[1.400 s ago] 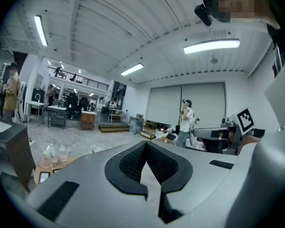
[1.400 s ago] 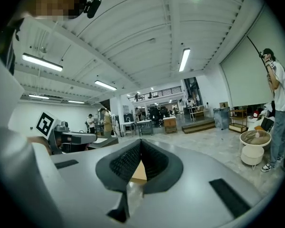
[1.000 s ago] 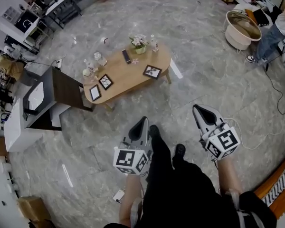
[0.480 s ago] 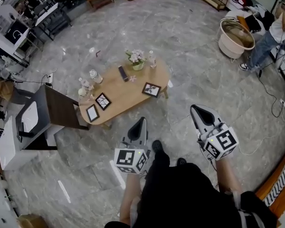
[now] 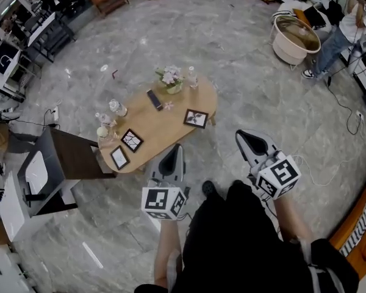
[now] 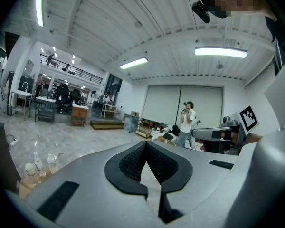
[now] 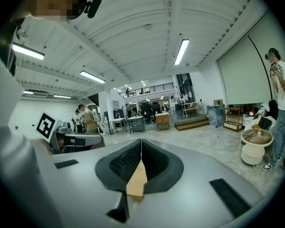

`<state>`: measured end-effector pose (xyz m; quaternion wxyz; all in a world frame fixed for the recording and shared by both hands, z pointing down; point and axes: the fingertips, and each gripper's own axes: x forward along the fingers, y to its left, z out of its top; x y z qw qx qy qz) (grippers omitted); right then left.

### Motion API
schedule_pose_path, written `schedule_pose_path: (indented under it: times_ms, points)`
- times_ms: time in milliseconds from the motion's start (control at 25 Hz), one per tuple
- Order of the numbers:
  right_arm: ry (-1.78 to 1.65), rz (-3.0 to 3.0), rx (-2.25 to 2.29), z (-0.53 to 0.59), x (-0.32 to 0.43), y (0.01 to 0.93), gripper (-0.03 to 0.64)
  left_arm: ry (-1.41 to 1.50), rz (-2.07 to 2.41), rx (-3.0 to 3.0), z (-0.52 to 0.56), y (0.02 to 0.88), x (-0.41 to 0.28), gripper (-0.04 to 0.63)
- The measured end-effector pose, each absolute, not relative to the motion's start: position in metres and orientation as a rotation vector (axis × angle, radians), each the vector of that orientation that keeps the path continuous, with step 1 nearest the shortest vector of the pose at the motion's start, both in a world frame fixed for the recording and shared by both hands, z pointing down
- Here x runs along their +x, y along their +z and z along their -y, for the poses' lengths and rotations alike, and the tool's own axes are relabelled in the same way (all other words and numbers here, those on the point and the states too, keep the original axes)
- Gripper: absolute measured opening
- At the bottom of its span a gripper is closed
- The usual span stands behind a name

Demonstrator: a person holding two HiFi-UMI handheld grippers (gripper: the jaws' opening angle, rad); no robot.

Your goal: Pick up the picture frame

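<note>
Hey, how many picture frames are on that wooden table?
3. The right picture frame lies alone near the wooden table's right end; the middle picture frame and the left picture frame lie side by side at its left end. None seems hidden.

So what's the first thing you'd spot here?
Two grey claws poke out low in the head view, the left claw and the right claw, both shut and empty. Just beyond them stands an oval wooden table with three picture frames and a flower pot on it.
</note>
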<state>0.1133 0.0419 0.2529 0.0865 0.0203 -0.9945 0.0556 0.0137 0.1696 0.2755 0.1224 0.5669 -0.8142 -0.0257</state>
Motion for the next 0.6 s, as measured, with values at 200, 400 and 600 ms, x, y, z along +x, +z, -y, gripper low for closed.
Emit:
schedule_pose_path:
  times_ms: [200, 400, 600]
  points:
    - [0.233, 2.916, 0.093, -0.034, 0.096, 0.279, 0.014, -0.057, 2.333, 1.666, -0.159, 0.286, -0.003, 0.014]
    - [0.275, 2.892, 0.111, -0.026, 0.075, 0.296, 0.014, -0.049, 2.301, 1.673, -0.148, 0.298, -0.022, 0.012]
    - [0.322, 2.882, 0.147, -0.006, 0.046, 0.317, 0.014, -0.030, 2.258, 1.707, -0.120, 0.306, -0.049, 0.012]
